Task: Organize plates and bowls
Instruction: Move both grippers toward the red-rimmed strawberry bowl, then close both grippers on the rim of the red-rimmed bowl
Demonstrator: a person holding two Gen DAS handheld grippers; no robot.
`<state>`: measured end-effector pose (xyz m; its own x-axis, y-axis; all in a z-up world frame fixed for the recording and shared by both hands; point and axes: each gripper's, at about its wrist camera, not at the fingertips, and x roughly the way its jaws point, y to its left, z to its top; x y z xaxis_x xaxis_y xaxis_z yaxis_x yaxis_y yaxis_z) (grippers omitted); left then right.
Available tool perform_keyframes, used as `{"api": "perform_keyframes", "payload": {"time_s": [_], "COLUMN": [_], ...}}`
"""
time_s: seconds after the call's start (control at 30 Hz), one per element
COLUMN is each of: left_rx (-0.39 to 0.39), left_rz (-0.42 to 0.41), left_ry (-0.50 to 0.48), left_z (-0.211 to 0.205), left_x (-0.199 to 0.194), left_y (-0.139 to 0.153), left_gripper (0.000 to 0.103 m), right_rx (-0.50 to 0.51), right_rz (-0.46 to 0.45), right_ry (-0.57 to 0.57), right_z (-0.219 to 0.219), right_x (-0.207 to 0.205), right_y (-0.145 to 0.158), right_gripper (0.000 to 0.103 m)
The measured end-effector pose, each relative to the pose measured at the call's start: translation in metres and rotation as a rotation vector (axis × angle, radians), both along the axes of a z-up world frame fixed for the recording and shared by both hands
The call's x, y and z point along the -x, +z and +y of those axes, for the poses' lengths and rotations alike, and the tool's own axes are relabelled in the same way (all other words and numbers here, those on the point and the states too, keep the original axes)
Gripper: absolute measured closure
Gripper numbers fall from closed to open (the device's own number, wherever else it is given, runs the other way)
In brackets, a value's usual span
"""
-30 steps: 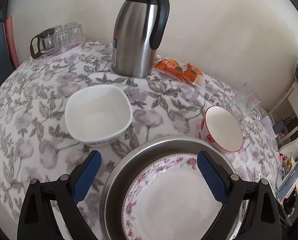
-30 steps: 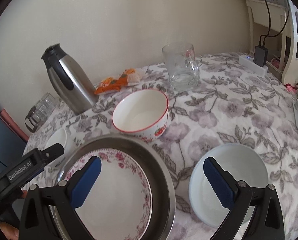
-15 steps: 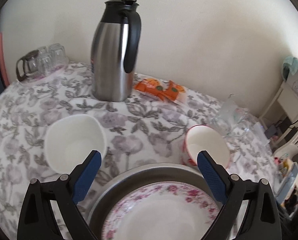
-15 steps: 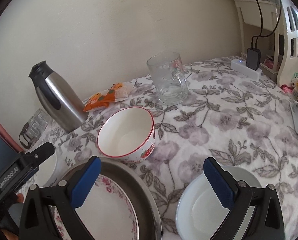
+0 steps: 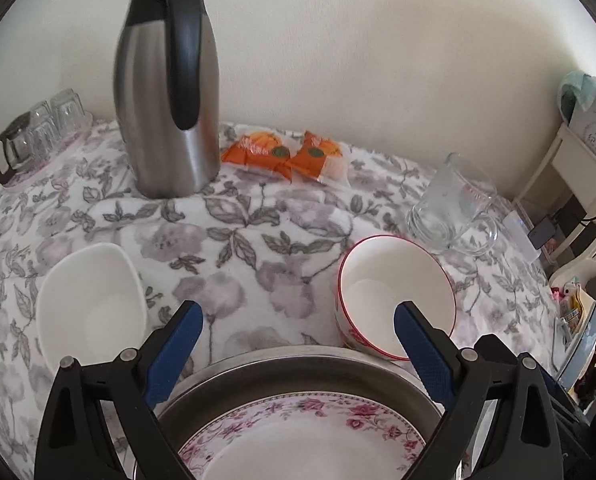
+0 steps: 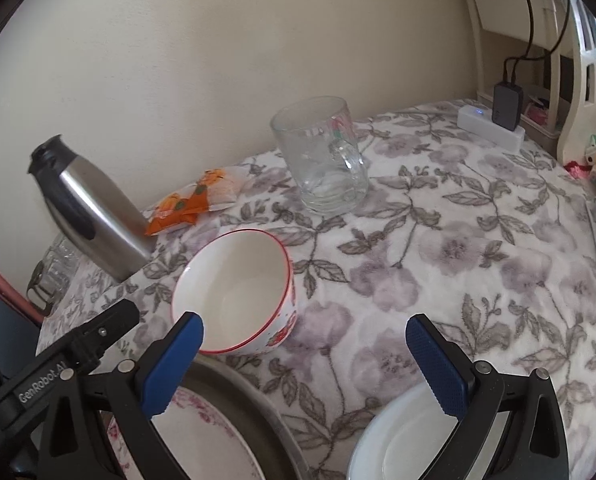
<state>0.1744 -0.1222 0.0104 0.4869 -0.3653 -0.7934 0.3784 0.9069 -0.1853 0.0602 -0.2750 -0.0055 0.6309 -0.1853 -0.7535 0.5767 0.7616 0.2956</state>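
Observation:
A floral-rimmed plate lies inside a steel basin at the near edge. Behind the basin stands a red-rimmed bowl, with a plain white square bowl to its left. My left gripper hangs open above the basin's far rim, holding nothing. In the right wrist view the red-rimmed bowl sits just past my open right gripper. The basin with its plate lies at lower left. A white plate rests under the right finger.
A steel thermos stands at the back, orange snack packets beside it. A glass mug is at the right and small glasses at far left. A white power strip and chair lie beyond the table's right edge.
Both grippers have pulled back and tilted up, so the basin and plates slid toward the bottom of both views. Both stayed open and nothing on the table moved.

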Motion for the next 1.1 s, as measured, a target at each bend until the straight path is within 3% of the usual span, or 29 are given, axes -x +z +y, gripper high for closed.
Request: {"api": "perform_keyframes", "payload": {"time_s": [0.4,0.67,0.97,1.1], "left_rx": [-0.052,-0.142,-0.245,-0.283], "left_rz": [0.13,0.13,0.145,0.151], "left_ry": [-0.085,-0.125,-0.113,-0.123], "left_z": [-0.035,-0.054,-0.069,-0.074], "left_x": [-0.028,-0.035,-0.042,-0.045], "left_y": [-0.022,-0.024,-0.041,-0.048], "left_gripper": [0.009,0.031,0.037,0.05], "right_rx": [-0.009,-0.033,-0.079,-0.088], "right_rz": [0.104,0.138,0.143,0.148], "right_ry": [0.003,-0.007,0.015,0.039], "right_z": [-0.004,-0.013,-0.016,-0.015], "right_x": [-0.031,-0.04,-0.048,-0.053], "right_y": [-0.018,-0.026,-0.033,-0.037], "right_gripper": [0.037,0.045,0.058,0.064]}}
